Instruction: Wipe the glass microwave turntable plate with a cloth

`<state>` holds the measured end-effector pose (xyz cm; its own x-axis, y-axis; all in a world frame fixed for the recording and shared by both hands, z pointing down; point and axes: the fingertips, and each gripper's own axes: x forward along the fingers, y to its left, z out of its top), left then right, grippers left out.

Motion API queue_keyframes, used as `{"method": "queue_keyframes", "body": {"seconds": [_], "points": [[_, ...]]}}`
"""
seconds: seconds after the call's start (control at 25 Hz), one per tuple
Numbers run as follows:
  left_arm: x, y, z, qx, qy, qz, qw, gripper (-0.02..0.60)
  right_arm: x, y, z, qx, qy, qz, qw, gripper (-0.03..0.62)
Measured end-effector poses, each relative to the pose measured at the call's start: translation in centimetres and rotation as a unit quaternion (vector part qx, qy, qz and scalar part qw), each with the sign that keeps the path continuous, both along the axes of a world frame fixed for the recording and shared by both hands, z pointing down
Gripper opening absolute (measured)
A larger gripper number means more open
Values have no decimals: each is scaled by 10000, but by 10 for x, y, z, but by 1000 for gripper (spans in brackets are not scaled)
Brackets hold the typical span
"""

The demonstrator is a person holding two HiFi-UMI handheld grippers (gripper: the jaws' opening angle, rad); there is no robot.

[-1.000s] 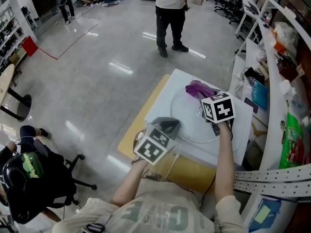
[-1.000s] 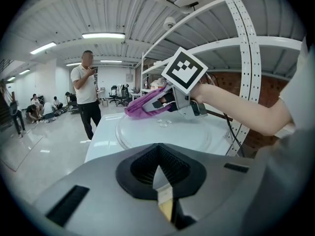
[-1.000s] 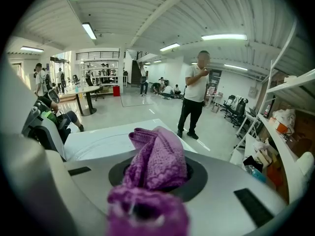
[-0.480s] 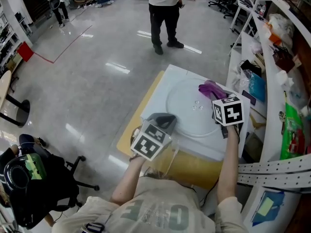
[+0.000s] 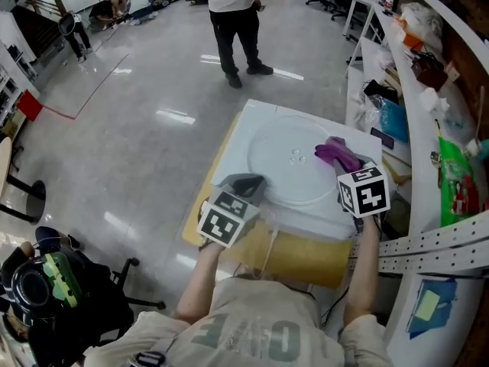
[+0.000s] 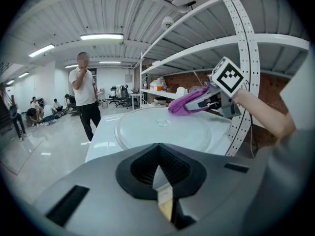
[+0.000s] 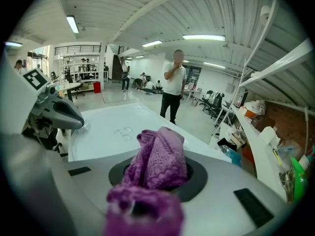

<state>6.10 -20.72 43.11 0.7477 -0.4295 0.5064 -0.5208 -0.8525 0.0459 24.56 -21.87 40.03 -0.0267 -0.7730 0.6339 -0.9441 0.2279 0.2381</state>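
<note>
Right gripper [image 5: 348, 170] is clenched on the purple cloth [image 5: 335, 151], which I see over the right edge of the glass plate [image 5: 283, 140] on the white table [image 5: 252, 117]. Left gripper [image 5: 246, 182] sits closed, empty, beside the plate's near-left rim.

In right gripper view, cloth [image 7: 158, 156] buries the jaws. Head view: plate [image 5: 286, 159] rim partly behind cube [image 5: 363, 191]; bystander [image 5: 233, 21] cropped at top edge.

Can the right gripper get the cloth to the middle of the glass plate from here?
Probably yes: the right gripper holds the cloth at the right rim of the plate; nothing lies across the glass.
</note>
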Motion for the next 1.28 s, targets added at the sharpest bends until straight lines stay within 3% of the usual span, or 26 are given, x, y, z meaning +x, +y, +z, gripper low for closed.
{"method": "queue_keyframes", "body": {"seconds": [0.36, 0.56, 0.92, 1.28], "points": [[1, -1, 0, 17, -10, 36, 10000, 2, -41, 61, 3, -67, -151, -396, 9991, 51], [2, 0, -1, 45, -15, 63, 10000, 2, -83, 81, 10, -271, -152, -1004, 9945, 51], [3, 1, -1, 17, -6, 138, 9999, 2, -136, 63, 14, -371, -265, -1753, 9835, 51], [5, 1, -1, 31, -9, 198, 9998, 2, -158, 27, 16, -378, -255, -2093, 9768, 51]]}}
